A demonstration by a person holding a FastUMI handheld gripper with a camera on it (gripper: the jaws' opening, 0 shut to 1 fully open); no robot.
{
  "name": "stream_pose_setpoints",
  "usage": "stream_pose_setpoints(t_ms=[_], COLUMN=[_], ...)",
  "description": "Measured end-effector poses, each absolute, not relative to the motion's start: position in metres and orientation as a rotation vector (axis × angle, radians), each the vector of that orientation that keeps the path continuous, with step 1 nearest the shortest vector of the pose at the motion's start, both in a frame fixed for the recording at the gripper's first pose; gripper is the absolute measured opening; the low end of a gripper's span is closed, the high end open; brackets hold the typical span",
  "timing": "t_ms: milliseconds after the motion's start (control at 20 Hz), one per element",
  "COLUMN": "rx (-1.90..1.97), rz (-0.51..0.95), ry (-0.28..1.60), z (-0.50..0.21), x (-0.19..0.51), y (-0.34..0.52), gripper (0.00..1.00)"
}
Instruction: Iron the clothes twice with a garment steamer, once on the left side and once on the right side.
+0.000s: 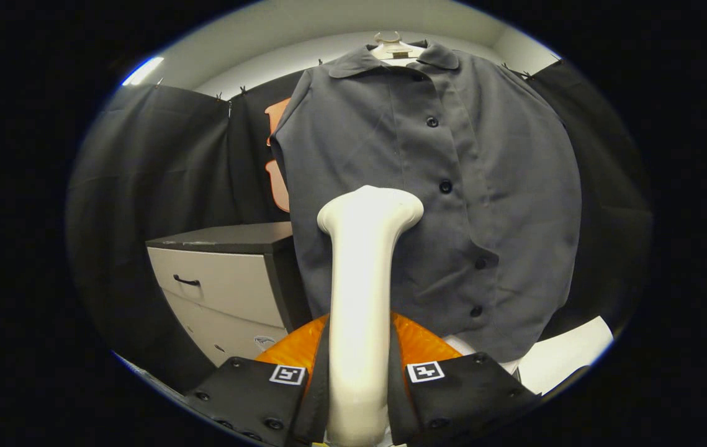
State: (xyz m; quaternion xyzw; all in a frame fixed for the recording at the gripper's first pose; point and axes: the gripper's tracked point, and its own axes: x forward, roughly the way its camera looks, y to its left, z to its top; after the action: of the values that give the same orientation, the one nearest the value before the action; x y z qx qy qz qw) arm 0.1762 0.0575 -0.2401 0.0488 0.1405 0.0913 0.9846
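Steamer stands upright between the two fingers of the gripper, and both fingers press on its handle from the two sides, so the gripper is closed around it with only the width of the handle between them. The handle rises from the fingers, and the wide head at its top is in front of the shirt, near the line of buttons; I cannot tell if the head touches the cloth. The shirt is grey, with a collar, and hangs on a hanger beyond the fingers, its front side to the camera. To the left of the shirt stands a cabinet with drawers and a dark top. Behind all this hangs the black curtain of the booth.
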Motion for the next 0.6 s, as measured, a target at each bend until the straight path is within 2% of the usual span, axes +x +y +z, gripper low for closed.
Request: stream_pose_setpoints(t_ms=[400, 600], rx=[0.099, 0.102], rz=[0.171, 0.177], ry=[0.380, 0.381], z=[-0.297, -0.292], x=[0.143, 0.137], y=[0.055, 0.055], gripper=[0.46, 0.46])
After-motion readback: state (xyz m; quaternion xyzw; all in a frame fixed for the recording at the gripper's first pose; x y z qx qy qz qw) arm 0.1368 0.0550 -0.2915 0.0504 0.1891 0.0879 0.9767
